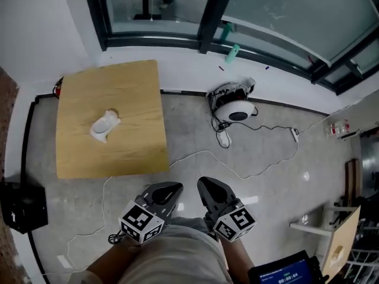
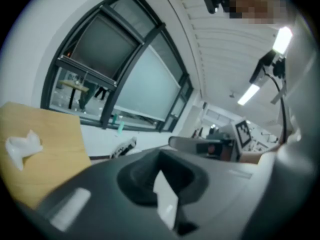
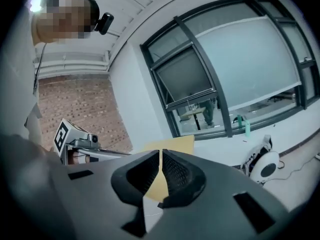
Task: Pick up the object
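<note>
On the wooden bench (image 1: 133, 141), toward its left half, a crumpled white object (image 1: 105, 125) lies by itself, well apart from both grippers. The left gripper (image 1: 167, 193) and the right gripper (image 1: 208, 191) hang low over the grey floor (image 1: 266, 182), side by side close to the person's body, tips angled toward the bench. The jaws of each are pressed together with nothing between them. Past the bench's far right corner a round white device (image 1: 238, 111) sits on the floor

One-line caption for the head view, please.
Left gripper and right gripper, both shut, held low by the person; crumpled white object lies on the wooden table.
</note>
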A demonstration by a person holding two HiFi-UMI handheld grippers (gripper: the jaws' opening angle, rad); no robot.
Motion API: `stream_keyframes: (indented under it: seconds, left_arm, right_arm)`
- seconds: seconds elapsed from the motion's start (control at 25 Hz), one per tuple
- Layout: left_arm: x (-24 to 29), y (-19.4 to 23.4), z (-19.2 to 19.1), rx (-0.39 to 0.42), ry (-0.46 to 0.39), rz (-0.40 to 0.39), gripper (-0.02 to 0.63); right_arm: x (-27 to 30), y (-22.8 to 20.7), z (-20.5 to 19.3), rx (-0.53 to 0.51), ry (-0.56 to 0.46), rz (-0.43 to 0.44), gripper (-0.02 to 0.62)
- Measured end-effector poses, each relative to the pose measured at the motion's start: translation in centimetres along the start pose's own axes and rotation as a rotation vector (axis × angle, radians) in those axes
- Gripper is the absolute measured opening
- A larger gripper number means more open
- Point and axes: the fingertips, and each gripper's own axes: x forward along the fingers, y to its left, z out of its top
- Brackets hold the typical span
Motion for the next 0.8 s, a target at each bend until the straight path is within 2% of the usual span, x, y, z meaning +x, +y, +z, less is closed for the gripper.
stream_keyframes:
  seconds: [0.2, 0.36, 0.48, 0.64, 0.8]
  left_arm:
    - [-4.2, 9.5, 2.5, -0.125, -0.110, 0.218, -0.012]
    - [-9.0, 15.6, 2.1, -0.247, -0.191, 0.421, -0.012]
    - [-12.4, 18.9, 1.3, -0.328, -0.258, 0.592, -0.012]
    - [-15.5, 20.8, -0.3, -0.447, -0.357, 0.857, -0.012]
    - [-18.9, 19.6, -2.6, -0.549, -0.470, 1.093, -0.012]
  right_arm:
    - [10.8, 1.8, 2.8, -0.069, 0.104, 0.192, 0.017]
    - [18.7, 4.3, 3.6, -0.072, 0.184, 0.370, 0.017]
    - [24.1, 6.4, 3.2, -0.127, 0.270, 0.522, 0.017]
    - [29.8, 9.3, 2.0, -0.196, 0.419, 0.788, 0.018]
    - [33.9, 12.5, -0.5, -0.381, 0.527, 0.987, 0.026]
